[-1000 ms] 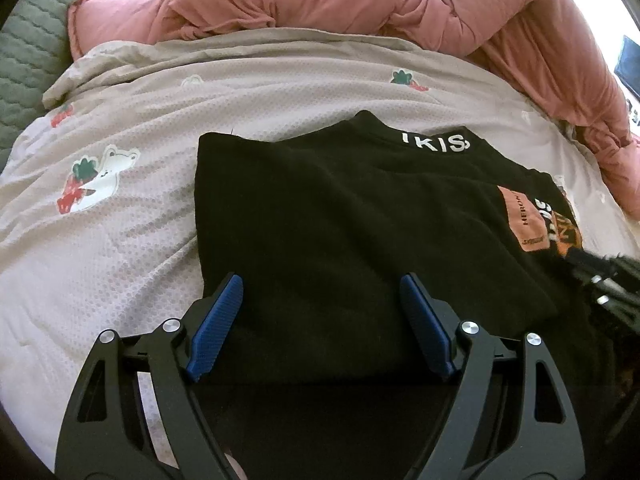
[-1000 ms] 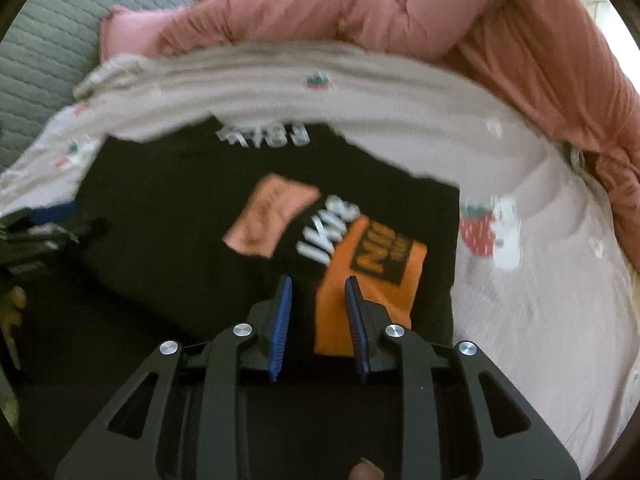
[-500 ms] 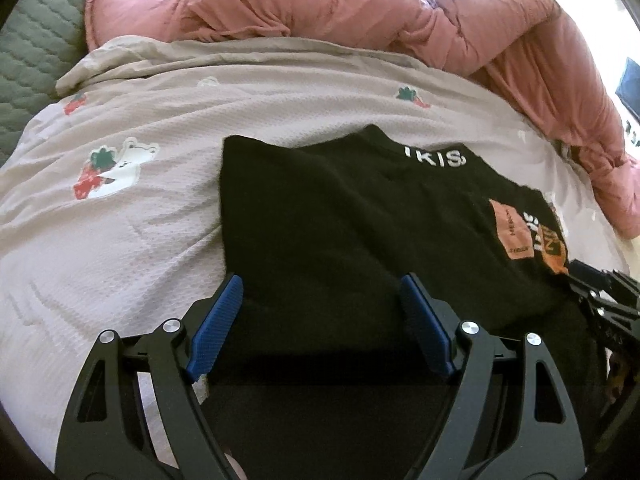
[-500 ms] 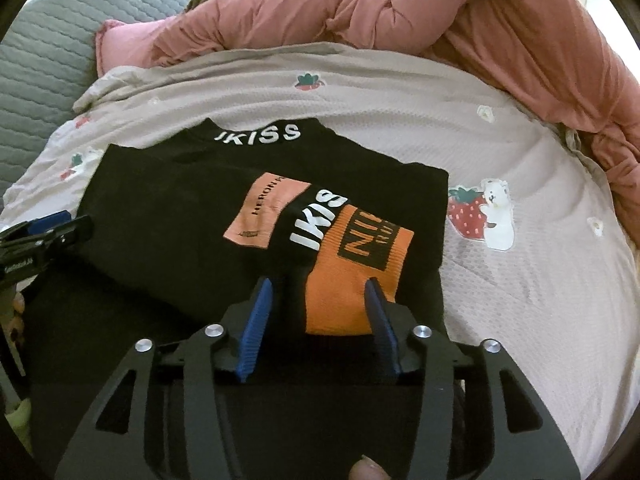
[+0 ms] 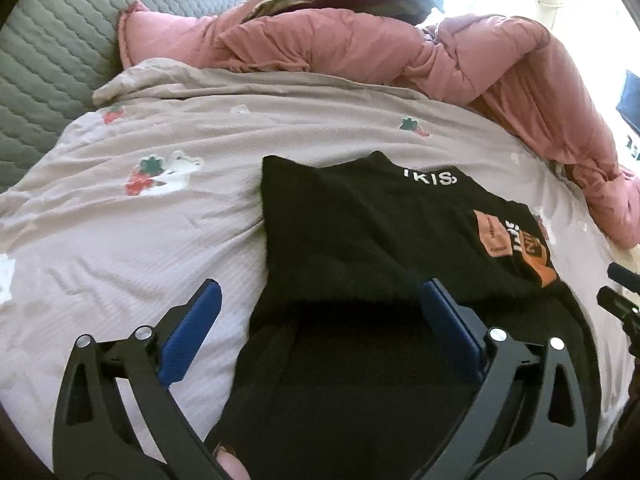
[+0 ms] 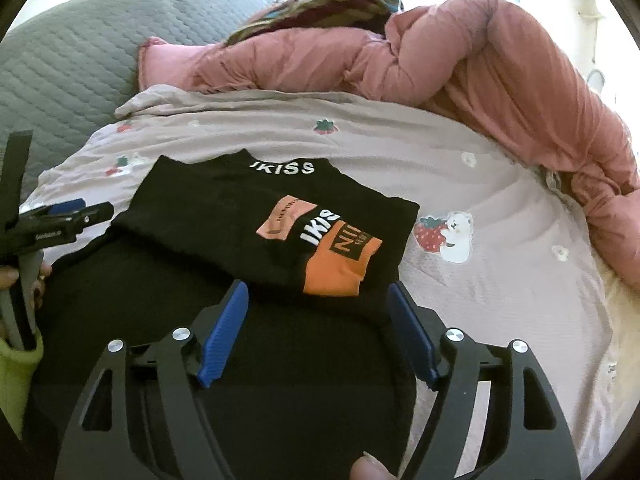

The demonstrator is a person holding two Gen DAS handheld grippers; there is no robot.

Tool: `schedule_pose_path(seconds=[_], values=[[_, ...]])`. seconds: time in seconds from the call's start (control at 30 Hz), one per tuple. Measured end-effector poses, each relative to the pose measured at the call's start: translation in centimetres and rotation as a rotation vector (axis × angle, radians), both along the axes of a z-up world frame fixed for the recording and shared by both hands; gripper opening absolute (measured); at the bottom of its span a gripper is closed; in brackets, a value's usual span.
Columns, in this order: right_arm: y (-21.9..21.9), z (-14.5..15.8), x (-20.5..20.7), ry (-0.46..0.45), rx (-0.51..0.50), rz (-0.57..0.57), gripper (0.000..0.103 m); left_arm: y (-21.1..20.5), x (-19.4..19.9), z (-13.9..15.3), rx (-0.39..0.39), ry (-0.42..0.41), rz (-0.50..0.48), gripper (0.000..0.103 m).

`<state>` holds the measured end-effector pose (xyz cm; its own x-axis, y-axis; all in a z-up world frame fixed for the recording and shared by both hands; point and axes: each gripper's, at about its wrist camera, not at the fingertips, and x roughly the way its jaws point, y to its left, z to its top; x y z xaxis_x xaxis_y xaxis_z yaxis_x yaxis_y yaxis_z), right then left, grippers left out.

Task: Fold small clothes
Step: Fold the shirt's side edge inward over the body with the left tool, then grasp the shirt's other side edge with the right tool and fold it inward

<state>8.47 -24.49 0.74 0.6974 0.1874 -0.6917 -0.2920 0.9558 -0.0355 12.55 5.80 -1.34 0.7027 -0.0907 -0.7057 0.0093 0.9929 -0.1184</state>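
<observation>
The black top (image 6: 248, 216) lies on the bedsheet (image 6: 500, 280), directly ahead of both grippers, with its upper part folded flat and its near, lower part spread toward the camera. White lettering marks the collar at the far edge; the sleeve with the orange cuff (image 6: 340, 268) rests across the front, just ahead of the right gripper (image 6: 316, 332).

Gripper state:
- Right gripper: jaws spread wide, holding nothing, above the near part of the top with the cuff just beyond its fingertips.
- Left gripper (image 5: 320, 328): jaws spread wide, holding nothing. Its left finger is over bare sheet; its right finger is over black fabric, so the top's left edge runs between them.

A pink quilt (image 6: 460, 52) is bunched along the far side, well apart from the work.

Likely faults from here:
- The left gripper straddles the fabric edge. Closing there may pinch the sheet along with the top and drag both.
- The knit looks soft and layered. A shallow pinch may lift only the top layer and undo the sleeve fold.
- Uneven lifting by the two grippers would skew the next fold line.
</observation>
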Motion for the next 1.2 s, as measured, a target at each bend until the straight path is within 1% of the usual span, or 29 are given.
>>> schedule_pose_path(seconds=[0.23, 0.37, 0.43, 0.47, 0.57, 0.67, 0.73, 0.83, 0.87, 0.9, 1.03, 1.1, 1.2], values=[[1.2, -0.1, -3.8, 0.012, -0.009, 0.103, 0.072, 0.9, -3.4, 0.7, 0.017, -0.006, 0.021, 0.093], [2.7, -1.2, -7.1, 0.035, -0.034, 0.205, 0.072, 1.4, -4.9, 0.8, 0.029, 0.012, 0.031, 0.093], [3.5, -1.8, -8.5, 0.043, -0.064, 0.256, 0.072, 1.3, -5.8, 0.9, 0.038, 0.017, 0.024, 0.093], [3.8, -2.1, -9.4, 0.031, -0.090, 0.278, 0.072, 1.3, -6.1, 0.8, 0.044, 0.022, 0.016, 0.093], [4.4, -2.9, -11.2, 0.053, -0.098, 0.322, 0.072, 1.0, -7.1, 0.4, 0.082, 0.044, 0.011, 0.093], [4.9, -3.7, -12.7, 0.067, -0.112, 0.361, 0.072, 0.7, -8.3, 0.3, 0.094, 0.049, -0.003, 0.093], [5.2, -4.0, -13.5, 0.067, -0.130, 0.383, 0.072, 0.6, -9.1, 0.3, 0.099, 0.057, -0.010, 0.093], [5.3, -3.9, -14.5, 0.063, -0.123, 0.417, 0.073, 0.4, -10.1, 0.0, 0.103, 0.074, -0.024, 0.093], [5.3, -3.9, -14.7, 0.063, -0.120, 0.426, 0.075, 0.3, -10.4, -0.1, 0.105, 0.081, -0.028, 0.093], [5.4, -3.9, -15.0, 0.064, -0.122, 0.434, 0.076, 0.2, -10.7, -0.3, 0.104, 0.087, -0.032, 0.093], [6.1, -4.4, -16.2, 0.068, -0.145, 0.489, 0.076, -0.3, -11.9, -1.2, 0.098, 0.128, -0.059, 0.093], [6.5, -5.1, -16.6, 0.078, -0.167, 0.510, 0.076, -0.5, -12.2, -1.6, 0.098, 0.143, -0.072, 0.093], [7.3, -6.3, -17.1, 0.077, -0.234, 0.534, 0.076, -0.2, -12.2, -2.1, 0.086, 0.169, -0.067, 0.093]])
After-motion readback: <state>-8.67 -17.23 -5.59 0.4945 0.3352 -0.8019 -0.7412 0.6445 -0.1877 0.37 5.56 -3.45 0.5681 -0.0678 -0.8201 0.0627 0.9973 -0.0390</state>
